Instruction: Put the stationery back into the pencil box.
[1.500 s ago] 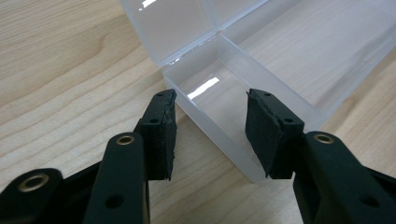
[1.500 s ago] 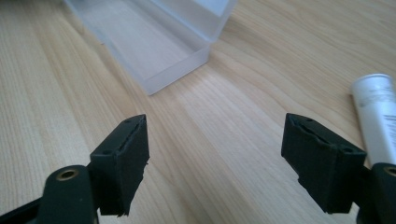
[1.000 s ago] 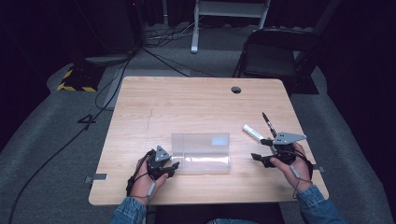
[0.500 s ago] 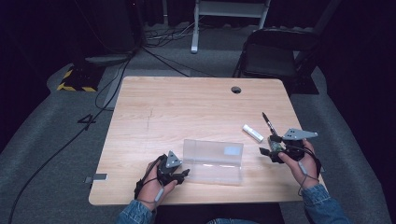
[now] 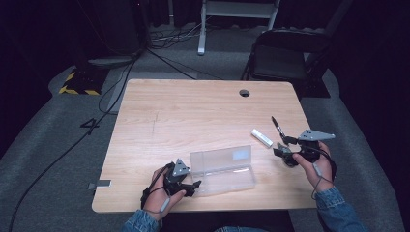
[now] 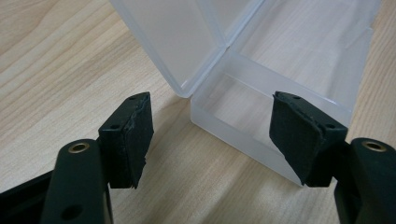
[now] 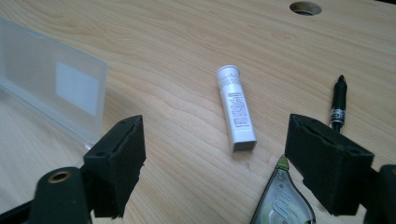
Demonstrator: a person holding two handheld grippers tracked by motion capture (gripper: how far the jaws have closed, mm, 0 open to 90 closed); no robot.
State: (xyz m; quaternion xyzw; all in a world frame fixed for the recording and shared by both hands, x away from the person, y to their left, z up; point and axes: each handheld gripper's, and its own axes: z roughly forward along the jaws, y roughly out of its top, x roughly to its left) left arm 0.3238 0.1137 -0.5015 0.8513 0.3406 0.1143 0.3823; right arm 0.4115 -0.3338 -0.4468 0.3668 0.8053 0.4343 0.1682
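Table [image 5: 193,111]; clear box [image 5: 223,171] near its front edge, lid up and open. Left gripper [image 5: 187,182] at the box's left end, jaws just opened, parted wide, pads clear of the box corner between them [image 6: 243,107], nothing held; right gripper [image 5: 282,147] well right of the box, jaws wide apart, just opening a little, empty. White tube [image 7: 236,113] right of the box, flat; pen [image 7: 338,102] beyond it; tape dispenser [image 7: 280,200] nearest the right jaws.
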